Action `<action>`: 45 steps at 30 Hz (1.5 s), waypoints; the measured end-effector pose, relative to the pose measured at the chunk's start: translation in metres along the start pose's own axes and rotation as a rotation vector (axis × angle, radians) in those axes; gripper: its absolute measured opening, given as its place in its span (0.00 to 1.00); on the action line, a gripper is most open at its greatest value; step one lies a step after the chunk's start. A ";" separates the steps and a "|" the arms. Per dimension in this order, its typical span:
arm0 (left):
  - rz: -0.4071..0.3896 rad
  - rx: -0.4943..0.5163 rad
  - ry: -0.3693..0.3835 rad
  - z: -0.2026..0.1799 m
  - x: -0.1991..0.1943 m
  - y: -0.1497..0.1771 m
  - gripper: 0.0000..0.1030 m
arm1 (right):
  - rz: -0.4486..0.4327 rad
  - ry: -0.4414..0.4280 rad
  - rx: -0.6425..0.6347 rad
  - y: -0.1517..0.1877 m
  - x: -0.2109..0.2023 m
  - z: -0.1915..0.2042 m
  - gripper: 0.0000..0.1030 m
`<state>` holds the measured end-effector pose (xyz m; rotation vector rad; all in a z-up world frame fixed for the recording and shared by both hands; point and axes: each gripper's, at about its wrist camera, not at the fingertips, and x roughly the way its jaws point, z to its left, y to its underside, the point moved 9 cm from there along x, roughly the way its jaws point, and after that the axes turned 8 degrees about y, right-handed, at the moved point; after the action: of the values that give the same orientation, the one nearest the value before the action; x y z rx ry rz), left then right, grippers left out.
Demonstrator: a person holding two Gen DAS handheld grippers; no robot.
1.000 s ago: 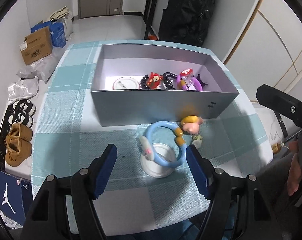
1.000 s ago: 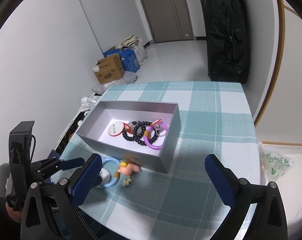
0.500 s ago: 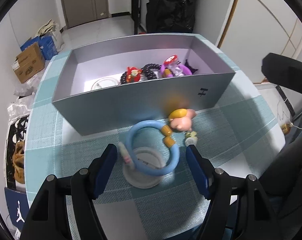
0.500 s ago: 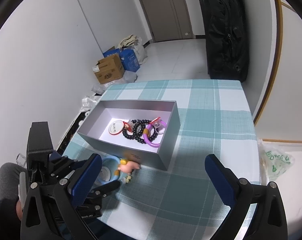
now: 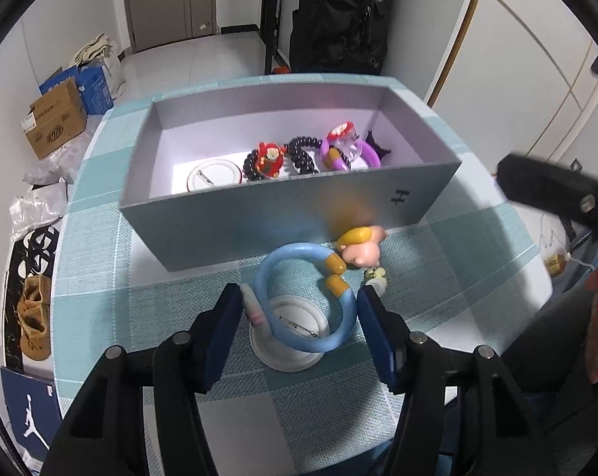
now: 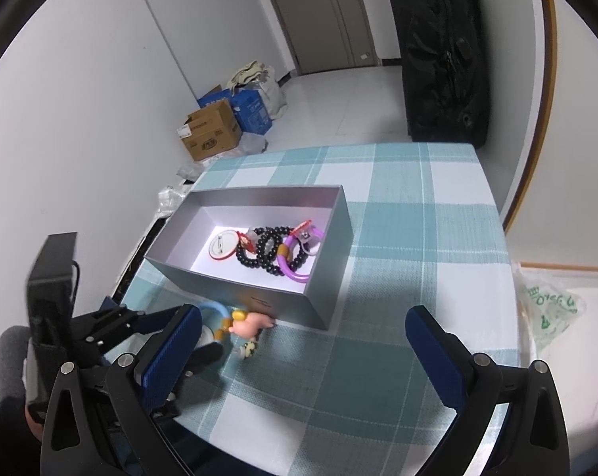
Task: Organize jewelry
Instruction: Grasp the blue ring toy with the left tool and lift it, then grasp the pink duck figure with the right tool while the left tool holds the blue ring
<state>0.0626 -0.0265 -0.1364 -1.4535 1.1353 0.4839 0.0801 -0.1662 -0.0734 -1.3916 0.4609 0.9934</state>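
A blue bracelet [image 5: 305, 301] with orange beads and a pink pig charm [image 5: 361, 248] lies on a white round badge [image 5: 291, 337], in front of the grey box [image 5: 283, 214]. My left gripper [image 5: 299, 331] is open, its fingers on either side of the bracelet and badge. The box holds a white badge [image 5: 213, 176], black bead bracelets [image 5: 299, 154], a red charm [image 5: 269, 158] and a purple bracelet [image 5: 356, 152]. My right gripper [image 6: 303, 353] is open and empty above the table, right of the pig charm [image 6: 251, 323] and in front of the box [image 6: 259, 277].
The table has a teal and white checked cloth [image 6: 398, 238]. Its near edge is just below my left gripper. Cardboard boxes [image 6: 209, 133] and shoes [image 5: 33, 309] lie on the floor to the left. A black bag [image 6: 441, 47] stands behind the table.
My left gripper has moved forward and down, so its fingers now flank the blue bracelet and the badge. The right gripper has dropped slightly toward the table.
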 end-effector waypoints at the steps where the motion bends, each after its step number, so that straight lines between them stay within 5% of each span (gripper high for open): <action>1: -0.004 -0.004 0.006 0.000 -0.002 -0.001 0.53 | 0.005 -0.003 0.006 0.000 0.001 -0.001 1.00; 8: -0.040 -0.050 0.050 0.002 -0.020 -0.006 0.53 | 0.075 -0.051 0.064 0.009 0.014 -0.001 1.00; 18: -0.209 -0.147 0.111 0.020 -0.066 -0.036 0.53 | 0.177 -0.091 0.067 0.024 0.043 0.023 0.99; 22: -0.260 -0.194 0.111 0.037 -0.077 -0.044 0.53 | 0.197 -0.108 0.037 0.027 0.051 0.039 0.84; 32: -0.268 -0.256 0.131 0.054 -0.081 -0.040 0.53 | 0.212 -0.030 -0.040 0.029 0.070 0.063 0.67; 34: -0.268 -0.255 0.133 0.053 -0.082 -0.040 0.53 | 0.215 -0.022 -0.046 0.029 0.072 0.065 0.49; 37: -0.265 -0.250 0.136 0.053 -0.082 -0.040 0.53 | 0.217 -0.015 -0.047 0.029 0.073 0.066 0.34; 45: -0.265 -0.247 0.140 0.051 -0.084 -0.040 0.53 | 0.209 -0.026 -0.045 0.029 0.072 0.062 0.32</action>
<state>0.0751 0.0453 -0.0591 -1.8484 0.9971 0.3487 0.0795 -0.0885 -0.1359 -1.3889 0.5765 1.1964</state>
